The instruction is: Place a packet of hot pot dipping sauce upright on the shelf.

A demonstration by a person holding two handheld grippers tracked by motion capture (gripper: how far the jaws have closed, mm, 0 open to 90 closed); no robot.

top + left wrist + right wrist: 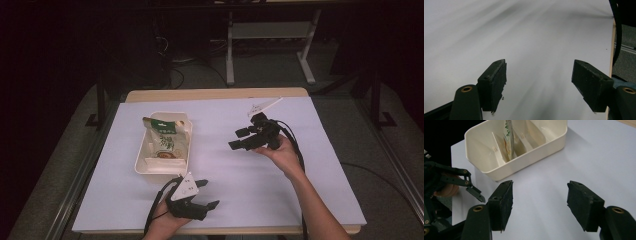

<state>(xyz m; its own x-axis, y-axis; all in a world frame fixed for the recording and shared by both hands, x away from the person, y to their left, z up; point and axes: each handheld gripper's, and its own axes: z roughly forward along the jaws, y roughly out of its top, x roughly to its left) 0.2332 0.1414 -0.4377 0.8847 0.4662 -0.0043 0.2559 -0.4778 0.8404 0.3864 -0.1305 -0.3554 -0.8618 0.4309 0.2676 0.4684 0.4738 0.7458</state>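
Note:
A cream plastic bin (145, 165) with inner dividers stands left of centre on the white table cover. A green and white snack packet (164, 137) leans in it, seen edge-on in the right gripper view as the packet (509, 135) inside the bin (486, 167). My left gripper (206, 195) is near the front edge, just right of the bin's near corner, open with nothing between its jaws (539, 85). My right gripper (239, 139) is held above the table's middle, pointing left at the bin, open and holding nothing (540, 205). The left gripper (472, 187) also appears at the right gripper view's left edge.
The white cover (240, 175) lies over a wooden tabletop (215, 93). A small white label (262, 106) lies at the back, behind my right gripper. Black cables trail from both grippers. Table legs and dark floor lie beyond the far edge.

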